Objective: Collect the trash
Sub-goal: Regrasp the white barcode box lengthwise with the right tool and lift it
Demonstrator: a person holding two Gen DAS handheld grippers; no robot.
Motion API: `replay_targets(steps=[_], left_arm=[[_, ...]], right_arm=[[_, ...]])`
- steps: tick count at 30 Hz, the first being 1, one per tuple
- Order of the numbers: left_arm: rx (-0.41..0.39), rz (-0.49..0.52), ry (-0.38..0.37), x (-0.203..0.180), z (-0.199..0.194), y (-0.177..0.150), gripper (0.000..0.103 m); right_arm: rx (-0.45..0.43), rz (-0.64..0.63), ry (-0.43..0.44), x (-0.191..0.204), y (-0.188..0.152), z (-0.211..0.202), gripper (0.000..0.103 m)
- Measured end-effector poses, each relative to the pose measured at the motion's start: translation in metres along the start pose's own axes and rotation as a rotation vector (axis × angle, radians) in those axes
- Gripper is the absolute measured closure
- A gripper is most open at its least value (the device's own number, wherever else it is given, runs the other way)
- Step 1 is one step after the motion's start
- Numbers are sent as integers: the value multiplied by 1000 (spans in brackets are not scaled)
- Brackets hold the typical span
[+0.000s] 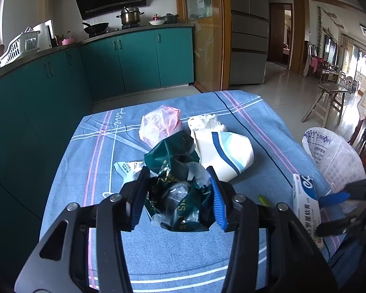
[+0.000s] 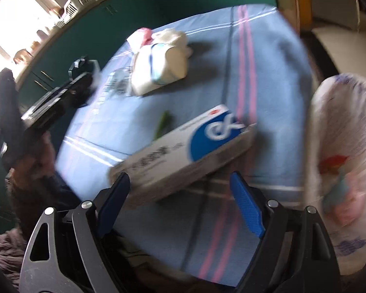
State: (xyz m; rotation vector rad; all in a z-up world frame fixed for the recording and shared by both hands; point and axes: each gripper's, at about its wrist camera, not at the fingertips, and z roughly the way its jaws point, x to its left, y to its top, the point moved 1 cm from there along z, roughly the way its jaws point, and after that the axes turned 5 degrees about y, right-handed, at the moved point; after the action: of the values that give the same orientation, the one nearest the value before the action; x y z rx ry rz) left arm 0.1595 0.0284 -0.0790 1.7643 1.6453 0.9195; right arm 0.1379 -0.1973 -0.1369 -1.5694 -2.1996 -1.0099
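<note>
The left gripper (image 1: 178, 190) is clamped on a crumpled dark green wrapper (image 1: 177, 178), which fills the space between its blue pads (image 1: 218, 204) and bulges out ahead of them. Just beyond it lie a white carton with blue stripes (image 1: 228, 153), a pink plastic bag (image 1: 159, 124) and a crumpled white wad (image 1: 206, 122), all on the blue striped tablecloth (image 1: 90, 161). To the gripper's right, near the cloth's edge, sits a white and blue box (image 1: 306, 195), with a lined trash bin (image 1: 334, 156) past it. The right wrist view, which is motion-blurred, shows what the left does not: the right gripper (image 2: 180, 193) stands wide open, the box (image 2: 183, 151) lying just ahead of its fingers, untouched. A thin green scrap (image 2: 162, 124) lies beyond the box, and the bin (image 2: 344, 146) stands close to the right.
</note>
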Motion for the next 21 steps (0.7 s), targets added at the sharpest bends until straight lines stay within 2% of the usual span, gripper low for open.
replay_targets(steps=[2, 5, 7, 9, 11, 12, 13, 21], left_arm=[[-4, -4, -3, 0, -1, 0, 55], [-2, -17, -3, 2, -1, -1, 55], [-1, -28, -5, 5, -2, -1, 55], [-2, -35, -4, 7, -2, -1, 55], [-3, -42, -3, 9, -3, 0, 55], [-5, -44, -3, 9, -3, 0, 55], [-7, -45, -2, 10, -4, 0, 55], [-6, -37, 5, 9, -3, 0, 55]], right_arm=[[6, 59, 14, -4, 9, 12, 19], [-34, 147, 48, -8, 29, 19, 16], [-25, 153, 31, -5, 41, 25, 16], [-42, 115, 16, 5, 56, 29, 24], [-32, 85, 36, 16, 63, 35, 53], [-34, 77, 54, 19, 64, 37, 60], [-41, 64, 71, 24, 65, 38, 71], [-118, -31, 86, 35, 56, 29, 74]])
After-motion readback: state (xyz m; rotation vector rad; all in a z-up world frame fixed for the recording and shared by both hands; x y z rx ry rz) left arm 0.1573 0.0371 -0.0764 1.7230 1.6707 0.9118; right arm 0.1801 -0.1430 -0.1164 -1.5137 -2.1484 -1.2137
